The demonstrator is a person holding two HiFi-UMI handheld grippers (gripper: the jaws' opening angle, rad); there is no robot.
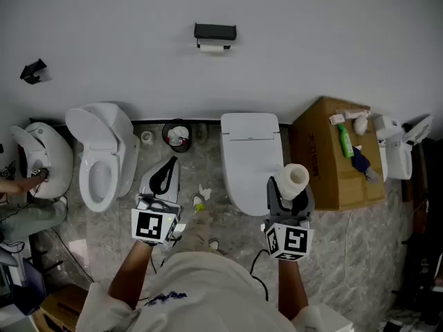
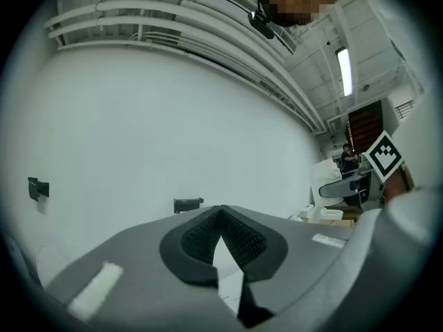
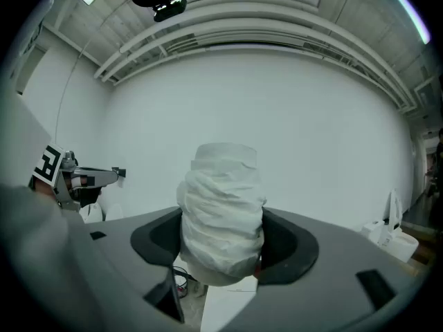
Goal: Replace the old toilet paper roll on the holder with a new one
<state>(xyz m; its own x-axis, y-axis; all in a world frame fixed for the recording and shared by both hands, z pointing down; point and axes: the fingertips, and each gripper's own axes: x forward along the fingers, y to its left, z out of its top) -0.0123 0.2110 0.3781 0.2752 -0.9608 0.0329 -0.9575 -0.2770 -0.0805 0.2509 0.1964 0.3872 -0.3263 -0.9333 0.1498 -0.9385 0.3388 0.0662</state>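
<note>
My right gripper (image 1: 292, 185) is shut on a new white toilet paper roll (image 1: 295, 178), which stands upright between the jaws above the closed toilet lid; in the right gripper view the roll (image 3: 223, 209) fills the gap between the black pads. My left gripper (image 1: 165, 173) is shut with nothing in it, and its pads (image 2: 208, 237) meet at the tips. The black holder (image 1: 215, 32) is on the white wall ahead, with the old roll (image 1: 212, 47) hanging under it. The holder (image 2: 187, 204) also shows small in the left gripper view.
A closed white toilet (image 1: 250, 159) stands in front of me, an open one (image 1: 102, 154) to its left. A bin (image 1: 178, 135) stands between them. A cardboard box (image 1: 333, 156) with a green bottle (image 1: 345, 142) is at the right. Paper scraps (image 1: 202, 198) lie on the floor.
</note>
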